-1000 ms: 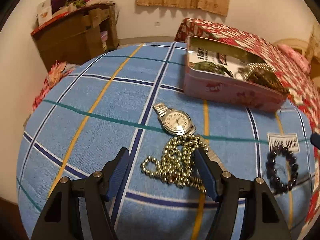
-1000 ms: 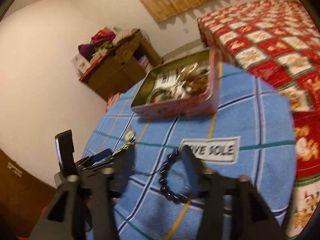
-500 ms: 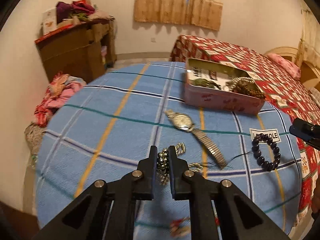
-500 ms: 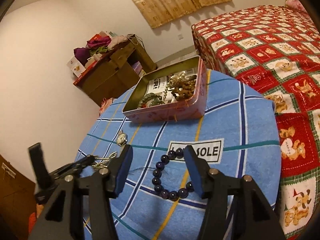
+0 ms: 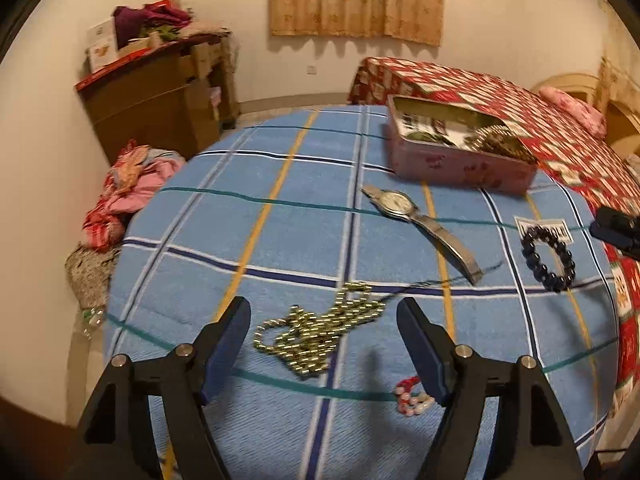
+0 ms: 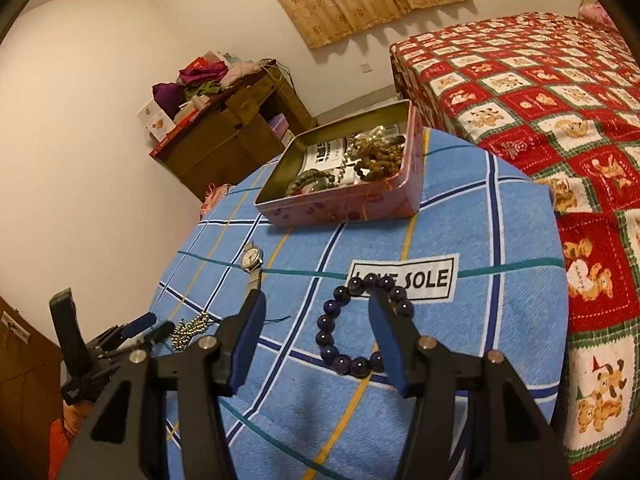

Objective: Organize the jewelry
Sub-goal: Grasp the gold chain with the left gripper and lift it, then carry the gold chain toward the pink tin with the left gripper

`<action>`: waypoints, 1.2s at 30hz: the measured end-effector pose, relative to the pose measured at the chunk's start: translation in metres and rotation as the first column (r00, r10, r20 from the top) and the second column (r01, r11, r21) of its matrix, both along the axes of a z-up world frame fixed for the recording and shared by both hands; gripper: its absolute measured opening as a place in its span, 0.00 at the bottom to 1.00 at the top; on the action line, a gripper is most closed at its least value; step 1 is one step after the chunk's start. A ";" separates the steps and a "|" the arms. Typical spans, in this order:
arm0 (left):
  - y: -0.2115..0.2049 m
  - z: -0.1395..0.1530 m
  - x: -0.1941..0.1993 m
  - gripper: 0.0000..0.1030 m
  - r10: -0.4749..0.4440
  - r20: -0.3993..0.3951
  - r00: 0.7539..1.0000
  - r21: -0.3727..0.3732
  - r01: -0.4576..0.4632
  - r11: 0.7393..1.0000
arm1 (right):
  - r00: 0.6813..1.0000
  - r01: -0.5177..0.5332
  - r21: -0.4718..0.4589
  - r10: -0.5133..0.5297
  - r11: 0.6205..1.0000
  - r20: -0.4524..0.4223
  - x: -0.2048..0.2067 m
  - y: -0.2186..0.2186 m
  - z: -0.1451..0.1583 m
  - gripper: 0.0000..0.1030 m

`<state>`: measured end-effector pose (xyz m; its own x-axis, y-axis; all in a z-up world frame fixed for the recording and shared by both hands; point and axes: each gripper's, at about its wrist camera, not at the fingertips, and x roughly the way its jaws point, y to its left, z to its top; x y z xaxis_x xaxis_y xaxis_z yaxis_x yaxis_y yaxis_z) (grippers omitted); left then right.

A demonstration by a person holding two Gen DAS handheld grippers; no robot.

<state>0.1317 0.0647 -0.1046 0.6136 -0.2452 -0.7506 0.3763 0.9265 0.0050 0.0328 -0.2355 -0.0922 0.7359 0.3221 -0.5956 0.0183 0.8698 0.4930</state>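
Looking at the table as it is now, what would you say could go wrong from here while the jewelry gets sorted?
1. The left gripper is opening above the loose gold bead chain; a regrasp may catch one strand and drag the rest.
2. A dark thread runs from the chain toward the watch; lifting might snag it.
3. The right gripper stands open around the dark bead bracelet; its round beads could roll from the pads.

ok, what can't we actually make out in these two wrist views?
- Gold chain, left wrist view: motion-blurred, links and clasp unreadable; left gripper jaws opening around it.
- Red-white beads, left wrist view: partly behind a finger, small.
- Tin contents, left wrist view: near wall hides most.
- Bracelet, right wrist view: right gripper finger covers part; contact unclear.
- Watch dial: too small.
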 end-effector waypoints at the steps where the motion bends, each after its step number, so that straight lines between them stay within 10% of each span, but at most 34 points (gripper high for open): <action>1: -0.004 -0.005 0.002 0.73 -0.012 -0.013 1.000 0.014 0.012 1.000 | 1.000 -0.002 0.000 0.002 1.000 -0.001 0.001 0.000 0.000 0.56; 5: -0.012 -0.029 0.019 0.75 -0.006 -0.067 0.998 0.100 0.013 0.995 | 1.000 0.004 -0.004 -0.004 1.000 -0.005 0.000 -0.001 -0.001 0.56; 10: 0.002 -0.029 0.027 0.70 0.045 -0.101 0.994 0.027 -0.042 0.999 | 1.000 0.025 0.000 -0.025 1.000 -0.009 -0.002 -0.007 -0.002 0.56; 17: -0.001 -0.025 0.014 0.13 -0.004 -0.080 0.997 -0.001 0.004 1.000 | 0.999 0.024 0.020 -0.024 0.999 -0.025 -0.002 -0.005 -0.005 0.56; 36: 0.039 0.088 -0.019 0.09 -0.044 0.090 0.995 -0.425 0.079 0.902 | 1.000 0.028 0.003 -0.028 1.000 0.014 -0.020 -0.003 0.007 0.56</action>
<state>0.1131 0.1036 -0.0166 0.6378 -0.5709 -0.5170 0.4469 0.8210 -0.3553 0.0127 -0.2385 -0.0850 0.7528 0.3032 -0.5842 0.0354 0.8677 0.4959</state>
